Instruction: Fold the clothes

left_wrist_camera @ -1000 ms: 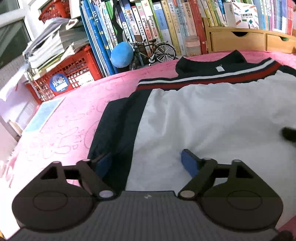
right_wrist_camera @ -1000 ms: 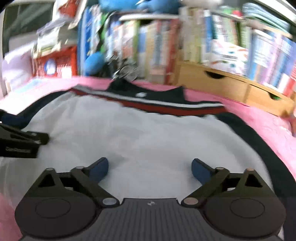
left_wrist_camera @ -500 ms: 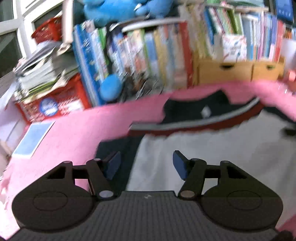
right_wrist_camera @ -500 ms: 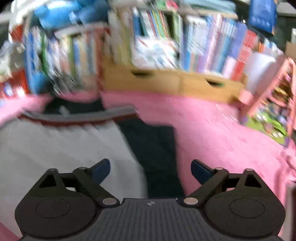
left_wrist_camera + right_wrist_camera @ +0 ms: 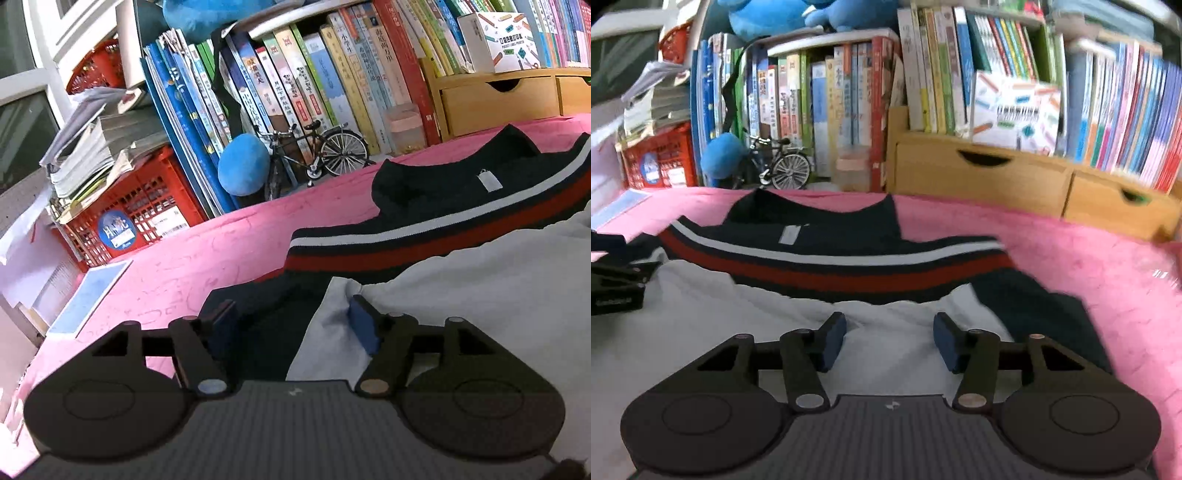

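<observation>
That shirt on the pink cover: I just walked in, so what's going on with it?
A person is folding the polo shirt, spread flat on the pink cover, with two handheld grippers. The left gripper straddles the navy sleeve edge; the right gripper, jaws just closing, sits over the white body. Neither visibly pinches fabric yet.

Garment: white, navy and red-striped knit shirt point(image 5: 461, 280) lying flat on pink textured cloth point(image 5: 207, 266).
Left gripper point(image 5: 291, 325): jaws have just been opening slightly, apart, straddling the navy sleeve and white body edge.
Background: red plastic crate point(image 5: 122, 206), miniature black bicycle point(image 5: 314, 151).
</observation>
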The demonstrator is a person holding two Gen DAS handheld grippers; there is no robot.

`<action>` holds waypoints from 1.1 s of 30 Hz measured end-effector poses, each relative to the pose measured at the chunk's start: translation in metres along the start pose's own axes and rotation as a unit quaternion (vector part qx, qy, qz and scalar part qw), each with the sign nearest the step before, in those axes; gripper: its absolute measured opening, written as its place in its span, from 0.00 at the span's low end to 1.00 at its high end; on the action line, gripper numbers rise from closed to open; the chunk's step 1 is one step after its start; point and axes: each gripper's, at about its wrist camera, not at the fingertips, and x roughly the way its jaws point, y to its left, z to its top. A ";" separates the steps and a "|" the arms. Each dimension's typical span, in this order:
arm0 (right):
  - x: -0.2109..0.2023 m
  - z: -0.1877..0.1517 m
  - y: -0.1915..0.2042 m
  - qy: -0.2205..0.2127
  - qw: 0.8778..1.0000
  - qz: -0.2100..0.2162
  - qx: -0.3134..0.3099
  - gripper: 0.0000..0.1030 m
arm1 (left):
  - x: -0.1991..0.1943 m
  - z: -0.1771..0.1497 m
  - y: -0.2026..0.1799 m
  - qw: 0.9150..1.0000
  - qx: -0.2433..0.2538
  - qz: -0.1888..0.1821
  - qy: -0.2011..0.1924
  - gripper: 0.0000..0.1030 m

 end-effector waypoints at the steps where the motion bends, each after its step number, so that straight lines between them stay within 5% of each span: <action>1: 0.002 0.000 0.002 0.006 1.000 -0.002 -0.008 0.56 | 0.000 -0.001 -0.001 1.000 0.000 0.003 -0.004 0.66; 11: 0.002 0.006 0.003 0.013 0.999 0.021 -0.044 0.64 | 0.013 -0.004 0.028 0.999 -0.045 -0.018 0.018 1.00; 14: -0.006 0.000 -0.027 0.012 0.997 0.045 -0.060 0.64 | 0.019 -0.007 0.037 0.995 -0.084 -0.035 0.029 1.00; 16: -0.013 -0.009 -0.058 0.016 0.997 0.026 -0.064 0.90 | 0.018 -0.007 0.033 0.996 -0.077 -0.030 0.026 1.00; 18: -0.025 -0.007 -0.075 0.015 0.998 0.011 -0.057 0.99 | 0.017 -0.006 0.031 0.997 -0.072 -0.026 0.024 1.00; 23: -0.052 0.012 -0.056 0.000 0.998 -0.009 -0.067 0.94 | 0.016 -0.005 0.031 0.997 -0.072 -0.022 0.025 1.00; 30: -0.075 -0.008 0.052 0.010 0.983 0.174 -0.063 0.86 | 0.016 -0.005 0.033 0.997 -0.072 -0.025 0.026 1.00; 33: -0.074 -0.035 0.048 0.043 0.986 0.145 -0.074 0.87 | 0.017 -0.005 0.034 0.996 -0.076 -0.029 0.027 1.00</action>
